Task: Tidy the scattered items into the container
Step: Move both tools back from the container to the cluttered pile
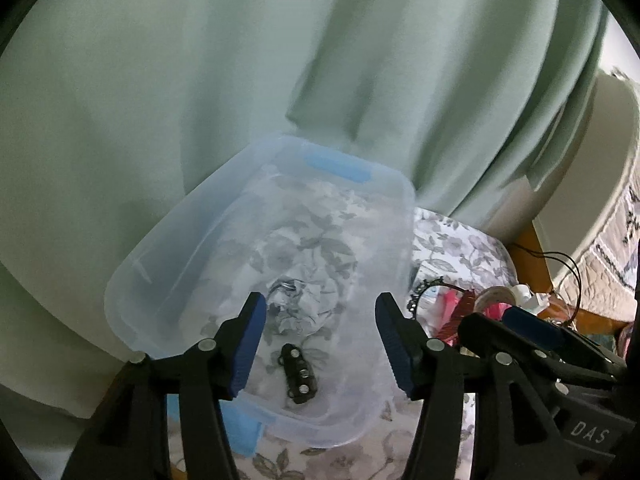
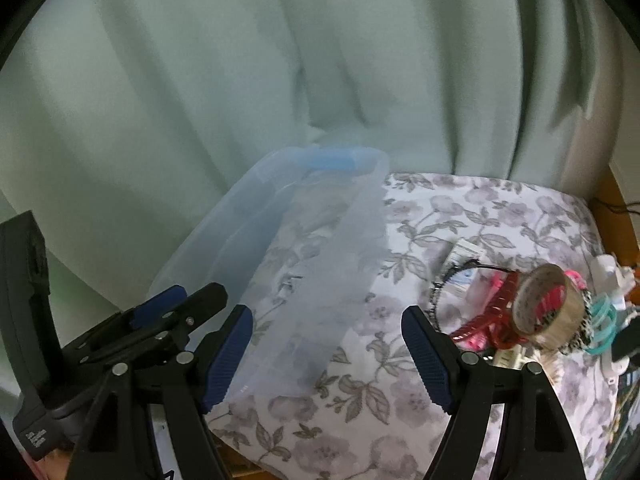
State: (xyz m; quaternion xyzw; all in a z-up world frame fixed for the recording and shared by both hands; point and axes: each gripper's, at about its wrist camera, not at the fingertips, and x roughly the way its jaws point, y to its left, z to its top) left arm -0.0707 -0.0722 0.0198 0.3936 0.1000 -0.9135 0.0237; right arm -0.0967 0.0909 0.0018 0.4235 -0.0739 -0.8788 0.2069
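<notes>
Pale green curtain [image 2: 240, 60] hangs behind a floral-covered surface [image 2: 460, 216].

Pale greens, greys and a few bright spots

The curtain [image 1: 320, 60] filling the upper frame is mint green; the cloth [image 2: 480, 208] is white with grey-lilac flowers. The box [image 1: 132, 280] is clear with a blue handle [image 1: 336, 166]. A black clip [image 1: 298, 374] lies inside. At right, tan tape [image 2: 548, 308], red-pink ribbon [image 2: 496, 312], teal ring [image 2: 604, 320].

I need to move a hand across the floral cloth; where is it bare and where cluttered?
Bare: the floral cloth between the clear plastic container and the pile, and the near strip below. Crowded: far right, round the clear tape roll, red ribbon and teal clips.
</notes>
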